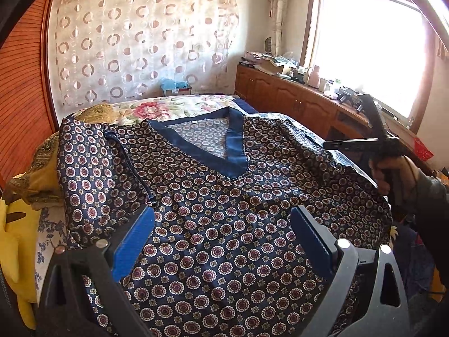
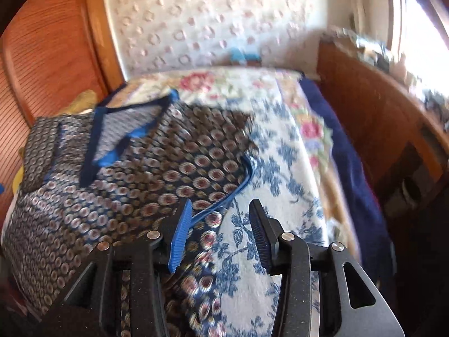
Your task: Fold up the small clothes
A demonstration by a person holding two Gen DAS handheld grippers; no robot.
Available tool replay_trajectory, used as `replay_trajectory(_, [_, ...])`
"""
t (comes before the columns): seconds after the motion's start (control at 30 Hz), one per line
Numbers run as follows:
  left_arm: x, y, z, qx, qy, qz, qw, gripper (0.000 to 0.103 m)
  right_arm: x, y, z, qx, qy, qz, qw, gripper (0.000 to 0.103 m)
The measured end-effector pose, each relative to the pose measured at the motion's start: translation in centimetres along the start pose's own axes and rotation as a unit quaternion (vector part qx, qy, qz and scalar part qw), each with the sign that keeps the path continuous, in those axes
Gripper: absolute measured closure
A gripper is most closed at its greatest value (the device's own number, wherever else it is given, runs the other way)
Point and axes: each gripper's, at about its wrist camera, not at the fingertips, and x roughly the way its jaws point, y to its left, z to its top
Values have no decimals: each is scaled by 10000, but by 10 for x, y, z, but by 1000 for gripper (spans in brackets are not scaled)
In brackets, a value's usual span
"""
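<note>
Bedroom with slatted reddish wooden panelling (image 1: pixel 19 106) at far left, sheer white curtain with ring pattern (image 1: pixel 140 42) across the back wall, low brown wooden cabinets (image 1: pixel 286 95) with cluttered top under a bright window (image 1: pixel 373 45) at right.

Left wrist view, left to right: yellow soft fabric (image 1: pixel 16 241) at the edge, mustard-gold patterned cloth (image 1: pixel 42 168) bunched beside it, then bed with cream floral cover (image 1: pixel 157 109). Navy satin V-neck top with maroon-and-cream medallion print (image 1: pixel 213 224) spread flat on the bed, neckline trimmed in plain blue and pointing away from the camera, left sleeve folded inward over the body with its blue-piped hem lying across the chest. Left tongs (image 1: pixel 221 238) low above the top's middle, blue-padded fingers (image 1: pixel 132 247) standing wide apart, nothing between them, no pad visibly pressing on the cloth. Further right, a hand (image 1: pixel 393 174) gripping the black handle of the other tool at the top's right edge.

Right wrist view, blurred, left to right: same patterned top (image 2: pixel 118 185) on the left half, cream cover with blue flower print (image 2: pixel 280 168) bare beside it, dark blue bedding (image 2: pixel 345 151) along the bed's edge, cabinets (image 2: pixel 373 112) beyond. Right tongs (image 2: pixel 221 224) partly parted, not clamped, poised over the top's blue-piped right hem (image 2: pixel 238 188); hem edge runs between the fingers, pads apart from it as far as can be told.
</note>
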Motion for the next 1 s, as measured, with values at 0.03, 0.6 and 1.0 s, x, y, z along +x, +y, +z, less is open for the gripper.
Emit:
replay_trajectory(0.03, [0,0,0,0,11,0,10000,5,10,-3,3,86,101,31,9999,60])
replay_trajectory(0.6, [0,8,-9,-120,43,-9,9999,5,27,22,35,-286,52,-37,9996,98])
replay_trajectory(1.0, [0,13,-13,-196,66,31,9998,5,12,70,51,-762,-329,218,9963,73])
